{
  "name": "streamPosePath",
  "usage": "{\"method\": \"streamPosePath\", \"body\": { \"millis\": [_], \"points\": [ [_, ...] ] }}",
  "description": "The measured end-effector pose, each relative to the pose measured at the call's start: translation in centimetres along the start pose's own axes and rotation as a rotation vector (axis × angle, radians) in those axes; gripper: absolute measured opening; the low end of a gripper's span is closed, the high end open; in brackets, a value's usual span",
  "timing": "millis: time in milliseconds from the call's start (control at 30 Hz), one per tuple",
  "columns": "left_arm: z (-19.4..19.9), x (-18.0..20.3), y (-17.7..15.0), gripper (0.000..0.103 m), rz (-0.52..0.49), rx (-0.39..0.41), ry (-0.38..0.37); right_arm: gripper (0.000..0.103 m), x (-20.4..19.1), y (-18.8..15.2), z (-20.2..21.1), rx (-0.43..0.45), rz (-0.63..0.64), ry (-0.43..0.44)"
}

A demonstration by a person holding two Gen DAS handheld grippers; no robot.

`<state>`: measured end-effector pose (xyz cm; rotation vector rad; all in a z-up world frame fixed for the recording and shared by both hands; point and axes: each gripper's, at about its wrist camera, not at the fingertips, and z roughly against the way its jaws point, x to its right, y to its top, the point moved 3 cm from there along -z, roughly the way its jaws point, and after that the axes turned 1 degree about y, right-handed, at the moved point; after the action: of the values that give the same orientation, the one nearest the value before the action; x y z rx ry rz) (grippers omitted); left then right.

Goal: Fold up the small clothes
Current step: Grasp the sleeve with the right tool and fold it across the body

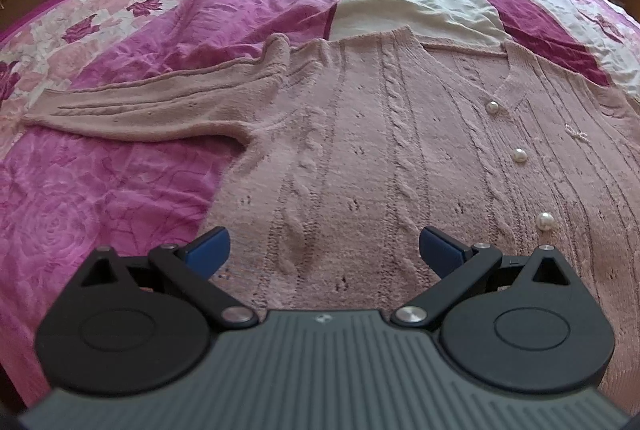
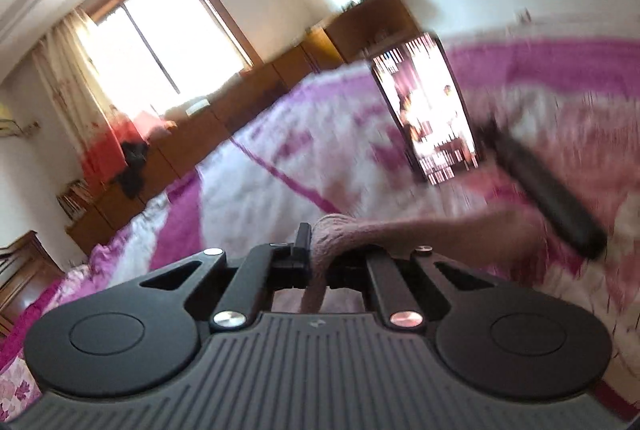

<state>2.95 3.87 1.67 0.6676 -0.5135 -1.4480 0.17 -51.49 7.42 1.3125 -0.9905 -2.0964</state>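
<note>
- Lying flat on the bedspread [image 1: 120,190], front up with its pearl buttons [image 1: 519,155] showing, the pink knit cardigan [image 1: 360,150] fills the left wrist view from about 9 o'clock round to 3 o'clock.
- The left gripper [image 1: 324,250] hovers low over the hem end of the body, its blue-padded fingers [image 1: 210,250] spread wide with nothing between them.
- One sleeve [image 1: 140,106] stretches out sideways toward 9 to 10 o'clock from that gripper — its long axis runs roughly across the view, cuff farthest out, shoulder at about 11 o'clock.
- The right gripper [image 2: 316,250] is pressed together on a bunch of pink knit [image 2: 340,230], apparently the other sleeve or side edge; the view is tilted and motion-blurred, so which part cannot be told.
- A lit phone [image 2: 428,110] on a dark stand sits at about 1 o'clock in the right view.
- Judgement: the outstretched sleeve lies nearer the left gripper, so folding it in across the body would fall to that hand — reaching to 10 o'clock and pinching near the cuff.
</note>
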Motion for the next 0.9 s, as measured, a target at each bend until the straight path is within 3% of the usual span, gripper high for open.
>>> {"method": "streamPosePath", "body": {
  "millis": [100,267,467,900],
  "points": [
    [0.1,-0.7,0.1,0.103,0.005,0.01,0.004,0.007,-2.6,0.9,0.7,0.022,0.017,0.058],
    [0.2,-1.7,0.2,0.103,0.025,0.023,0.005,0.007,-8.0,0.2,0.0,-0.027,0.109,0.148],
    [1.0,-3.5,0.4,0.103,0.045,0.051,0.016,0.006,-14.9,-3.8,-1.4,-0.108,0.181,0.232],
    [2.3,-7.8,0.9,0.103,0.129,0.091,0.036,0.007,-28.3,-14.0,-0.2,-0.253,0.282,0.433]
  ]
}}
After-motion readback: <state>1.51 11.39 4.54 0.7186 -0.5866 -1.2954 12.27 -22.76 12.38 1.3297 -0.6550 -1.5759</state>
